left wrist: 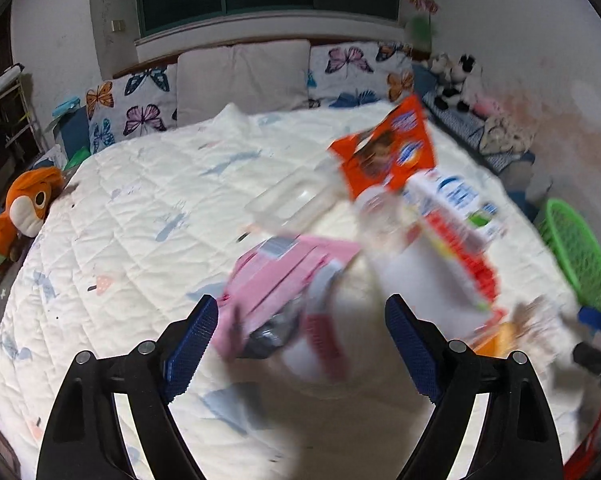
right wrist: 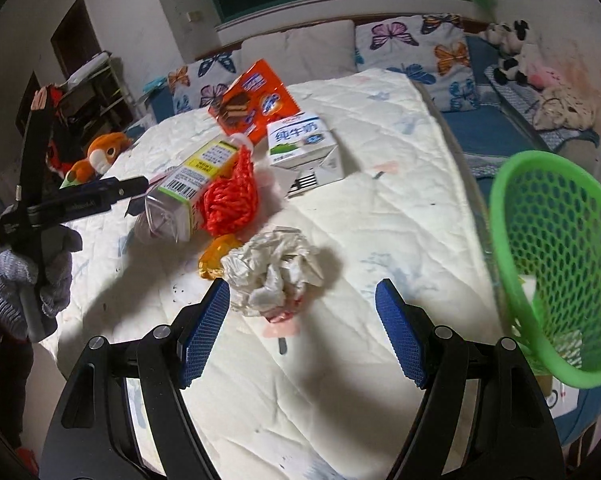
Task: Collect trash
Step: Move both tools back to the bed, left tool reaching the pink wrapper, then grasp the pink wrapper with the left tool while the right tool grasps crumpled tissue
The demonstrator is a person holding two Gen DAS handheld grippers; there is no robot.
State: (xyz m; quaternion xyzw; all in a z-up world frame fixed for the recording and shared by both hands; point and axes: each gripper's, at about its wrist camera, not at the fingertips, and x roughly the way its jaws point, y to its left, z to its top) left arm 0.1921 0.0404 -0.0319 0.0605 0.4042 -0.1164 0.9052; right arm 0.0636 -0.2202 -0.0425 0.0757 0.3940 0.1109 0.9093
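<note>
Trash lies on a white quilted bed (right wrist: 400, 208). A crumpled white paper ball (right wrist: 274, 268) sits just ahead of my open, empty right gripper (right wrist: 302, 308), nearer its left finger. Beyond it are a red mesh net (right wrist: 230, 196), an orange wrapper (right wrist: 216, 256), a yellow-labelled carton (right wrist: 196, 176), a milk carton (right wrist: 304, 142) and an orange snack bag (right wrist: 252, 100). A green mesh basket (right wrist: 560, 264) stands at the bed's right edge. My left gripper (left wrist: 300, 324) is open and empty over a blurred pink package (left wrist: 284, 276); it also shows in the right wrist view (right wrist: 132, 188).
Butterfly pillows (left wrist: 140, 100) and plain pillows (left wrist: 240, 76) line the headboard. An orange plush toy (left wrist: 28, 204) lies at the bed's left edge. Black-and-white plush toys (right wrist: 508, 52) sit on a blue bench at the right. Shelves (right wrist: 96, 96) stand at the left wall.
</note>
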